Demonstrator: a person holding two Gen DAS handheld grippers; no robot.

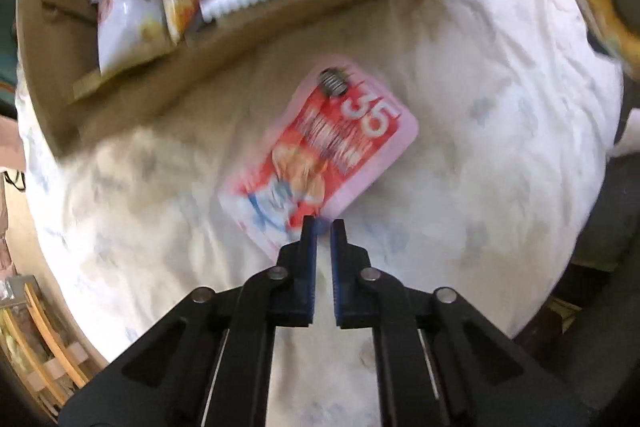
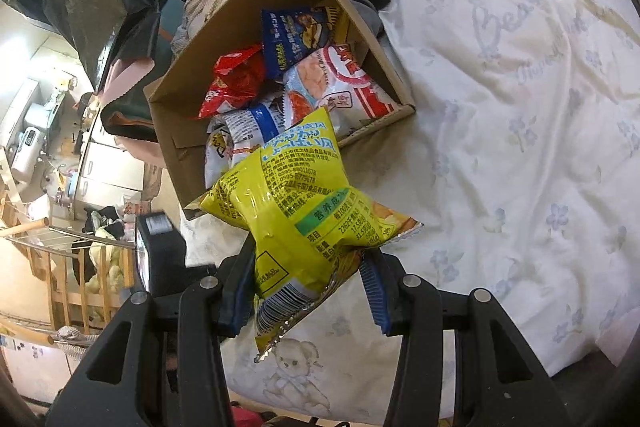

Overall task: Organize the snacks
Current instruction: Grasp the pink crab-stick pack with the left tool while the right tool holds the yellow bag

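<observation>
- Black fingers of the left gripper [image 1: 323, 227] fill the bottom of the left wrist view; the jaws stand almost pressed together, and their tips sit at the near corner of a red and pink packet [image 1: 320, 151]. The picture is blurred, so I cannot tell for sure if the corner is pinched between the tips or only lies just under them.
- That packet lies flat on the white bed sheet [image 1: 500, 107], near the cardboard box [image 1: 224, 39] but outside it.
- Inside the box there are already several snack bags, white, red and blue.
- On the right side, the right gripper [image 2: 308, 267] pinches a puffy yellow bag [image 2: 296, 203] at its lower end; the jaws are partly spread around it, and the bag hangs in front of the box [image 2: 172, 115].
- My judgement: the step in hand is collecting loose snacks into the box. The next move needs a firm hold on the packet corner, a lift, and then a carry over the box wall; the yellow bag needs only to go forward above the box and be released.
</observation>
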